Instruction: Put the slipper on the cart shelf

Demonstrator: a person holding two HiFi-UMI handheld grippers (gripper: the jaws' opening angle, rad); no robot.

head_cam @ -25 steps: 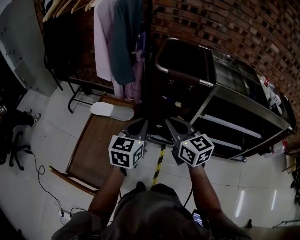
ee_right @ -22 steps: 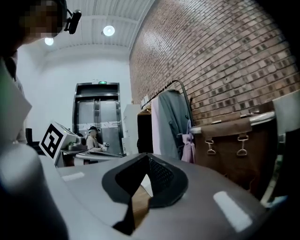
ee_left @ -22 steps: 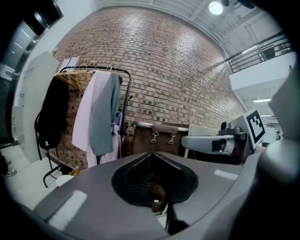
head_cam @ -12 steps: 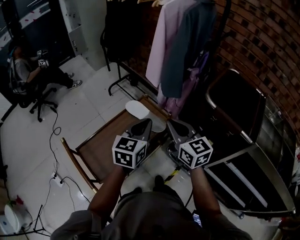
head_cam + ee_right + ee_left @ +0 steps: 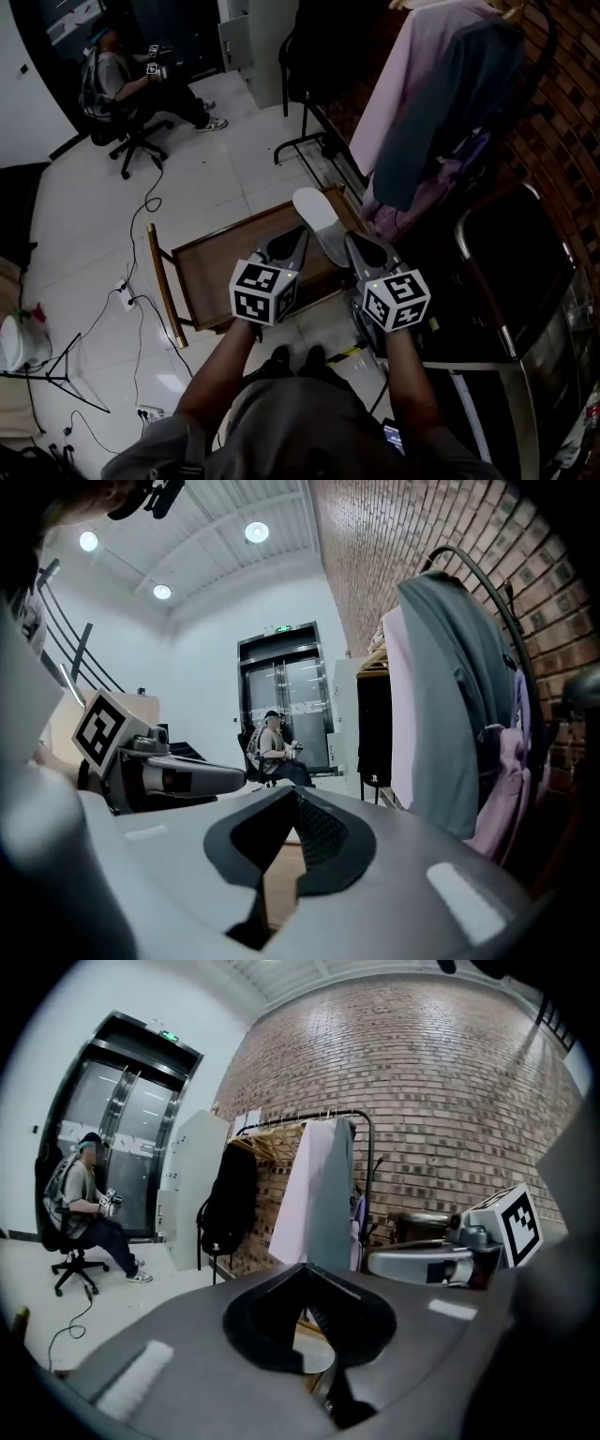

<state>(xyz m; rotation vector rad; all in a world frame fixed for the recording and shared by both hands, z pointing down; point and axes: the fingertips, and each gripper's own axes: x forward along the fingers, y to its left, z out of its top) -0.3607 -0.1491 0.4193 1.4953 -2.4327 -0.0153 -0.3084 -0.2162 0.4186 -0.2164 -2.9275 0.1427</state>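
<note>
A white slipper (image 5: 316, 217) lies on the far end of a low wooden frame (image 5: 211, 272) on the floor. The left gripper (image 5: 292, 236) and right gripper (image 5: 360, 246) are held side by side just short of the slipper, both shut and empty. The left gripper view shows its jaws (image 5: 302, 1269) meeting at the tips, with the right gripper's marker cube (image 5: 517, 1226) beside them. In the right gripper view the tips (image 5: 295, 791) also touch. The dark metal cart (image 5: 511, 309) stands at the right edge.
A clothes rack with hanging garments (image 5: 441, 112) stands behind the slipper against the brick wall. A person sits on an office chair (image 5: 122, 84) at the far left. Cables (image 5: 141, 300) trail over the white floor and a small tripod (image 5: 56, 366) stands at lower left.
The view has swung left: the cart slid from the centre to the right edge and the slipper now lies straight ahead. Both grippers moved along together and stayed shut.
</note>
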